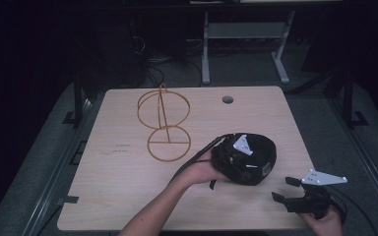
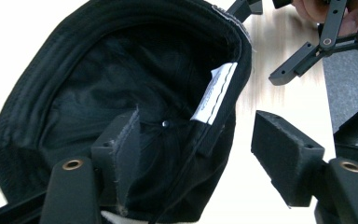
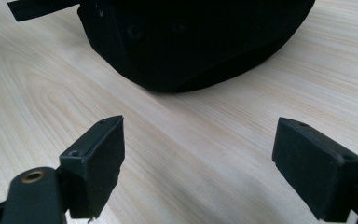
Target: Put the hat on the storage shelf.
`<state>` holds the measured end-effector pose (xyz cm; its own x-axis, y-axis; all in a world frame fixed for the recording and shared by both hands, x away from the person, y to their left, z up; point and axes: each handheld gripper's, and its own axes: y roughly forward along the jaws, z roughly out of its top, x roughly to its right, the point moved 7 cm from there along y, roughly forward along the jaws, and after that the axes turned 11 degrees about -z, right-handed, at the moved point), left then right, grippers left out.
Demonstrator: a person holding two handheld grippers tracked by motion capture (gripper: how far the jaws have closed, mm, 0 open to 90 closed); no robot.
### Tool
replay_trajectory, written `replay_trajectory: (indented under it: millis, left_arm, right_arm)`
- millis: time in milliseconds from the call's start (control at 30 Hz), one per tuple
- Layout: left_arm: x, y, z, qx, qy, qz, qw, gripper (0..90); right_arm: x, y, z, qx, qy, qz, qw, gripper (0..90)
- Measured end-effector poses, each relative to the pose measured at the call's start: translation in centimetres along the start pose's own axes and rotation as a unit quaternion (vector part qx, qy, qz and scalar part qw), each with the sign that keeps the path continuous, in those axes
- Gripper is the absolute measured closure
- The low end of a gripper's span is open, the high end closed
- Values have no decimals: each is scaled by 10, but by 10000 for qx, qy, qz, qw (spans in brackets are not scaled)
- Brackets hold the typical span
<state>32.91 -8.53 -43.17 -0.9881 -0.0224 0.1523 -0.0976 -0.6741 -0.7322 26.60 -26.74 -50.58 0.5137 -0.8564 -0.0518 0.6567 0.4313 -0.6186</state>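
Observation:
A black cap (image 1: 257,158) lies on the right half of the wooden table (image 1: 123,191). My left gripper (image 1: 235,160) is at the cap's left side, held by a hand. In the left gripper view the cap (image 2: 98,70) is seen from its open inside, with a white label (image 2: 216,93) at the rim. My left gripper (image 2: 193,126) is open, one jaw inside the cap and the other outside over the table, rim between them. My right gripper (image 1: 283,189) stands open near the front right corner, a short way from the cap (image 3: 191,42), with nothing between the fingers of this gripper (image 3: 200,128).
A gold wire stand (image 1: 165,123) with two rings stands left of the cap at mid table. A round cable hole (image 1: 228,100) is near the far edge. A grey desk frame (image 1: 246,39) stands on the floor beyond the table.

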Motion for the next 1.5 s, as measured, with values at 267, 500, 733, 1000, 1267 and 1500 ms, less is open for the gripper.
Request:
replay_trajectory:
  millis: [267, 500, 733, 1000, 1267, 1500]
  left_arm:
    - [2, 10, 1, -169, 21, -164, 9997, 422]
    - [1, 14, 0, -294, 60, -263, 9992, 496]
    - [3, 18, -2, -453, 106, -419, 9980, 591]
    - [4, 15, -2, -460, 213, -476, 9976, 752]
    - [1, 2, 9, -229, 194, -513, 9982, 792]
    - [-3, -16, 21, 143, 71, -474, 9987, 797]
  right_arm:
    - [-1, 1, -1, -39, -23, 36, 10000, 166]
    - [0, 2, -1, -63, -22, 29, 10000, 166]
    - [-1, 2, -1, -67, -19, 31, 10000, 169]
    - [-2, 2, -1, -68, -19, 44, 10000, 194]
    - [-3, -1, 0, 2, 50, 189, 9998, 174]
    - [-7, -5, 6, 268, 104, 222, 9993, 151]
